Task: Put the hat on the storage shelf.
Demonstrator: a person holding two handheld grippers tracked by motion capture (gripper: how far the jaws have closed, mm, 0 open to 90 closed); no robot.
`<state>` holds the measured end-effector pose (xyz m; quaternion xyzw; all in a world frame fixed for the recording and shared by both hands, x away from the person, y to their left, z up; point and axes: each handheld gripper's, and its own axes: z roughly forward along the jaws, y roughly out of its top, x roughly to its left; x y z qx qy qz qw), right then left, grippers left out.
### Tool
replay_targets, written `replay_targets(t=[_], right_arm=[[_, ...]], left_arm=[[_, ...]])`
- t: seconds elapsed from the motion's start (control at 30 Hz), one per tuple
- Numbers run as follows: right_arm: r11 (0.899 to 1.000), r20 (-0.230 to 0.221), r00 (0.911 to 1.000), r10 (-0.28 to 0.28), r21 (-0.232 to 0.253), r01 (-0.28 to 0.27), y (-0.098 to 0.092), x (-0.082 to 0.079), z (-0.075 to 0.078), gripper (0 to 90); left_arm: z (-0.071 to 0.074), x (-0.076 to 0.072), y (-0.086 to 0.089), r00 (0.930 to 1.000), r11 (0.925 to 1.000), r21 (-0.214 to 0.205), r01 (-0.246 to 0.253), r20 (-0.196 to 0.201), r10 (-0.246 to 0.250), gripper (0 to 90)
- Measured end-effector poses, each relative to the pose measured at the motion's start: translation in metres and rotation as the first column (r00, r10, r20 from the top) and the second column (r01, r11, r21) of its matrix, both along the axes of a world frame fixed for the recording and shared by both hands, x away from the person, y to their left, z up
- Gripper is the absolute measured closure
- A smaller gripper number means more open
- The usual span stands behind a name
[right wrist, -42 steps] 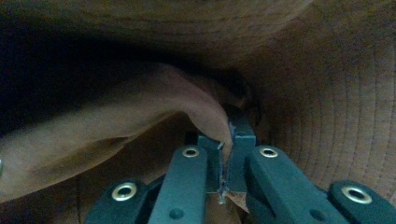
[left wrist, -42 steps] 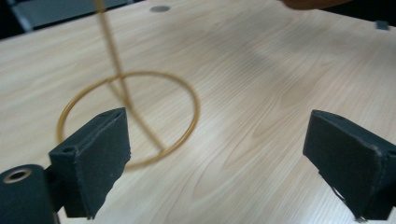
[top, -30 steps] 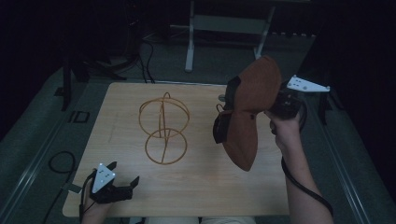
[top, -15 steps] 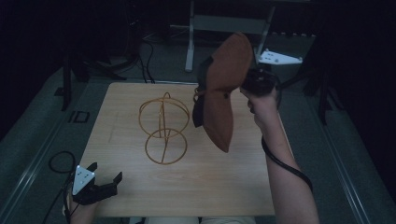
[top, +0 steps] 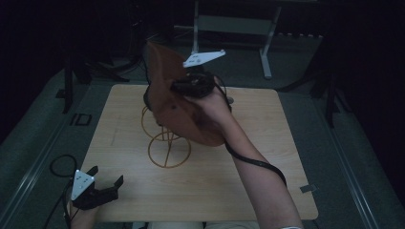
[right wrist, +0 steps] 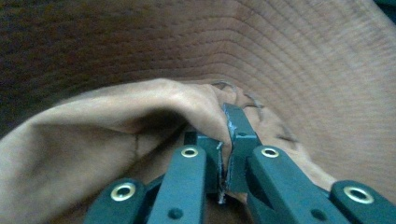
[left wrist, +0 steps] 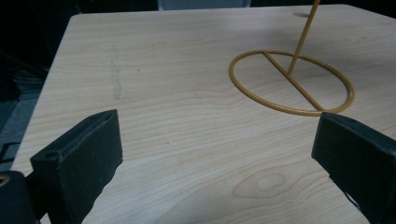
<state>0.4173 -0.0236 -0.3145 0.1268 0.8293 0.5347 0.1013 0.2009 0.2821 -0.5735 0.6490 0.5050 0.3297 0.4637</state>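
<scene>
The right gripper (top: 167, 90) is up over the far half of the wooden table (top: 267, 181), and its jaws are clamped tight on a fold of the brown brimmed hat (top: 179, 112). In the right gripper view the two jaws meet on a pinch of fabric (right wrist: 205, 116), with the stitched brim (right wrist: 289, 51) spreading away beyond. That grip at the edge lets the hat hang open below the hand, hollow side free, which is presumably what is wanted for lowering it over something.

And that something looks to be the gold wire hat stand (top: 167, 143), directly beneath the hat: a ring base flat on the table, a slim stem rising from it (the upper loops are partly hidden behind the hat). The hat is held in the air just above and in front of the stand, not yet resting on it as far as the high view tells.

The left gripper (top: 102, 188) waits low at the near left corner, jaws spread wide with nothing between them; its own view shows bare tabletop and the stand's ring base (left wrist: 289, 81) ahead. It sits well clear, likely to leave room.
</scene>
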Motion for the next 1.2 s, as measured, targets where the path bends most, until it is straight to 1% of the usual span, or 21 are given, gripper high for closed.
replay_targets(t=[0.07, 0.1, 0.13, 0.17, 0.2, 0.23, 0.27, 0.4, 0.5, 0.53, 0.67, 0.73, 0.77, 0.87, 0.97, 1.0, 1.07, 1.1, 1.13, 1.17, 1.2], right_arm=[[0.998, 0.005, 1.0000, 0.002, -0.065, -0.002, 0.013, -0.001, -0.008, 85.2], [0.996, 0.006, 1.0000, 0.001, -0.092, 0.000, 0.018, -0.001, -0.012, 82.7], [0.994, -0.001, 1.0000, 0.004, -0.109, -0.004, 0.022, -0.002, -0.016, 78.1], [0.993, -0.020, 0.9996, 0.020, -0.114, -0.022, 0.025, -0.001, -0.019, 71.3], [0.993, -0.038, 0.9990, 0.023, -0.117, -0.027, 0.027, 0.000, -0.023, 62.2], [0.992, -0.028, 0.9995, 0.010, -0.127, -0.014, 0.030, -0.001, -0.025, 55.9], [0.990, -0.015, 0.9999, 0.008, -0.139, -0.010, 0.032, -0.001, -0.029, 52.7], [0.987, -0.001, 0.9998, 0.018, -0.160, -0.018, 0.036, -0.004, -0.036, 39.8], [0.984, 0.032, 0.9993, 0.021, -0.180, -0.015, 0.040, -0.006, -0.041, 35.5], [0.981, 0.058, 0.9981, 0.022, -0.192, -0.010, 0.042, -0.007, -0.043, 33.7], [0.969, 0.142, 0.9899, 0.011, -0.245, 0.024, 0.053, -0.012, -0.049, 29.2], [0.964, 0.163, 0.9866, 0.002, -0.263, 0.042, 0.057, -0.012, -0.051, 29.2], [0.963, 0.163, 0.9867, -0.001, -0.265, 0.044, 0.059, -0.010, -0.051, 29.3], [0.964, 0.136, 0.9906, -0.011, -0.263, 0.047, 0.059, -0.006, -0.051, 29.4], [0.965, 0.114, 0.9934, 0.007, -0.261, 0.023, 0.059, -0.005, -0.050, 26.3], [0.967, 0.095, 0.9954, 0.011, -0.253, 0.014, 0.058, -0.005, -0.050, 25.3], [0.974, 0.046, 0.9980, 0.042, -0.223, -0.031, 0.053, -0.004, -0.048, 21.6], [0.974, 0.046, 0.9980, 0.042, -0.223, -0.031, 0.053, -0.004, -0.048, 21.6], [0.978, 0.034, 0.9984, 0.045, -0.208, -0.037, 0.050, -0.003, -0.047, 21.2], [0.978, 0.038, 0.9980, 0.051, -0.203, -0.042, 0.045, -0.004, -0.045, 18.7], [0.978, 0.040, 0.9977, 0.054, -0.204, -0.045, 0.044, -0.005, -0.044, 18.3]], left_arm=[[0.000, 0.000, 0.001, 1.0000, 0.9999, -0.014, 0.004, 0.001, -0.004, 2.4], [0.000, 0.000, 0.001, 1.0000, 0.9999, -0.014, 0.002, 0.001, -0.002, 2.3], [-0.001, 0.000, 0.001, 1.0000, 0.9999, -0.016, 0.003, 0.001, -0.003, 2.4], [-0.001, 0.000, 0.001, 1.0000, 0.9998, -0.019, 0.004, 0.001, -0.004, 2.4], [-0.001, 0.000, 0.002, 1.0000, 0.9998, -0.020, 0.004, 0.001, -0.004, 2.4], [-0.001, 0.000, 0.002, 1.0000, 0.9998, -0.021, 0.004, -0.001, -0.004, 2.3], [-0.002, 0.000, 0.002, 1.0000, 0.9997, -0.022, 0.004, -0.002, -0.004, 2.4], [-0.002, 0.000, 0.002, 1.0000, 0.9996, -0.027, 0.004, -0.001, -0.004, 2.4], [-0.002, 0.000, 0.002, 1.0000, 0.9997, -0.025, 0.005, -0.003, -0.005, 2.4], [-0.002, 0.000, 0.002, 1.0000, 0.9997, -0.024, 0.004, -0.003, -0.004, 2.4], [-0.002, 0.000, 0.002, 1.0000, 0.9994, -0.035, 0.005, -0.002, -0.005, 2.4], [-0.002, 0.000, 0.001, 1.0000, 0.9992, -0.038, 0.008, -0.003, -0.009, 2.4], [-0.002, 0.000, 0.001, 1.0000, 0.9992, -0.039, 0.009, -0.002, -0.009, 2.4], [-0.002, 0.000, 0.001, 0.9999, 0.9992, -0.038, 0.013, -0.001, -0.013, 2.4], [-0.003, -0.001, 0.001, 0.9999, 0.9991, -0.041, 0.015, -0.005, -0.015, 2.4], [-0.003, 0.000, 0.001, 0.9999, 0.9989, -0.043, 0.016, -0.004, -0.016, 2.4], [-0.004, 0.000, 0.002, 0.9999, 0.9991, -0.039, 0.015, -0.004, -0.015, 2.4], [-0.004, 0.000, 0.002, 0.9999, 0.9991, -0.039, 0.015, -0.004, -0.015, 2.4], [-0.004, 0.000, 0.002, 0.9999, 0.9991, -0.041, 0.013, -0.006, -0.013, 2.4], [-0.004, 0.000, 0.002, 0.9999, 0.9992, -0.039, 0.013, -0.008, -0.013, 2.4], [-0.004, 0.000, 0.003, 0.9999, 0.9992, -0.039, 0.013, -0.008, -0.013, 2.4]])
